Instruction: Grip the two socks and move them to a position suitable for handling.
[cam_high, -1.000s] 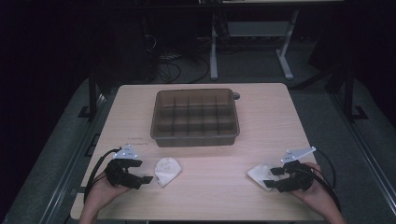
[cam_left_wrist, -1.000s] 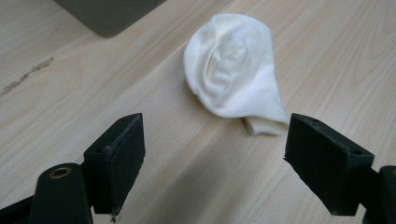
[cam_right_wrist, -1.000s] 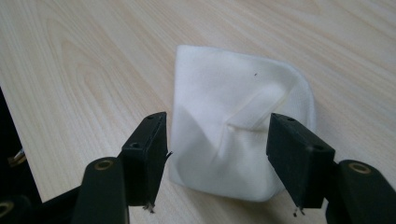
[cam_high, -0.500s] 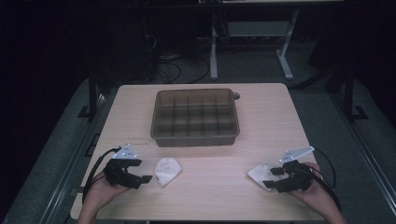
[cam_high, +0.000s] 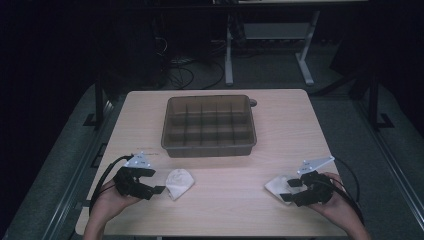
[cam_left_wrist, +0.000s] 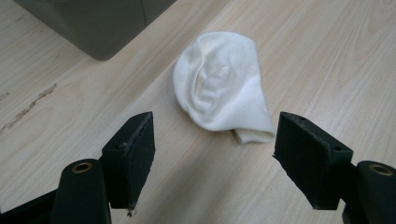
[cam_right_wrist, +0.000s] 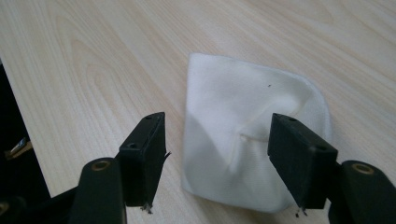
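Near the table's front edge, both grippers are spread and empty: the left gripper (cam_high: 159, 189) faces its rolled white sock (cam_left_wrist: 220, 87), the right gripper (cam_high: 286, 190) its flattened sock (cam_right_wrist: 247, 144). Straddle each bundle fully before squeezing; the compartment tray (cam_high: 208, 146) waits beyond.

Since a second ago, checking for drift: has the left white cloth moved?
No. The left white cloth lies at the same spot below the compartment tray's left corner.

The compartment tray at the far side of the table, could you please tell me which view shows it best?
The high view: the whole brown compartment tray shows there, dividers and all. The left gripper view catches just one grey-brown corner at its top left, beyond the white cloth.
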